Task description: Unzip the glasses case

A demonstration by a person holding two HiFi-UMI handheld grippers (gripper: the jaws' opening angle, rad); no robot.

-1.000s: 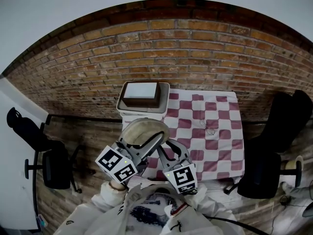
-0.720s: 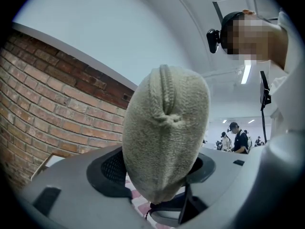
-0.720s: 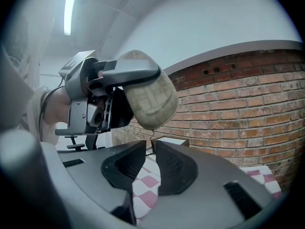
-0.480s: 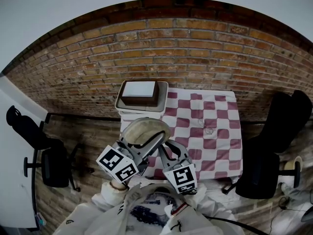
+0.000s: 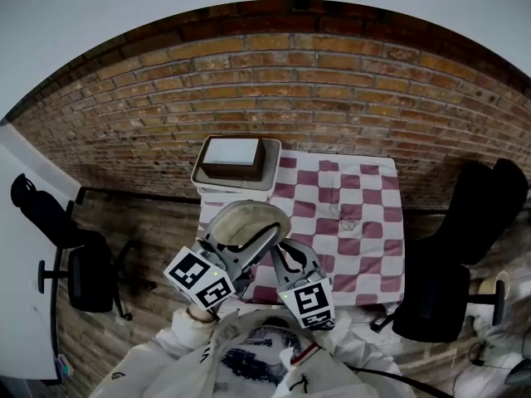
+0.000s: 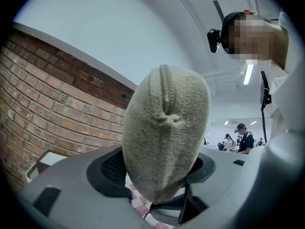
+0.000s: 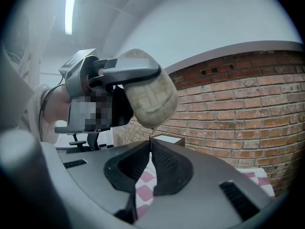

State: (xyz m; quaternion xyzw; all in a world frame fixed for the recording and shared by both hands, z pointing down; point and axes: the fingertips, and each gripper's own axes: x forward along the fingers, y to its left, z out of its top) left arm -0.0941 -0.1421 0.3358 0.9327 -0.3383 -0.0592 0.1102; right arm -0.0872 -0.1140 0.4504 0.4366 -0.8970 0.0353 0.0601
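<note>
left tool (image 5: 249,239) has its jaws clamped on the glasses case (image 5: 246,220), 1 jaw on each side, holding the beige woven case up in the air with its rounded end toward the brick wall (image 5: 332,81). in the left gripper view the case fills the gap between the pads, a raised seam running down its end. right tool (image 7: 151,144) sits just beside the case, at its lower edge; its jaws have just been closing and now the 2 tips meet, pinched on the thin dark zip pull (image 7: 151,133) that hangs from the bottom of the case. no gap shows between those pads. beneath and beyond the case lies the surface (image 5: 365,222) with a red and white checked cloth. past the case's far end, a pale tray (image 5: 199,172) holds a brown box (image 5: 235,160). a black office chair (image 5: 83,276) stands well to the left of the case, another dark chair (image 5: 448,288) well to its right.
</note>
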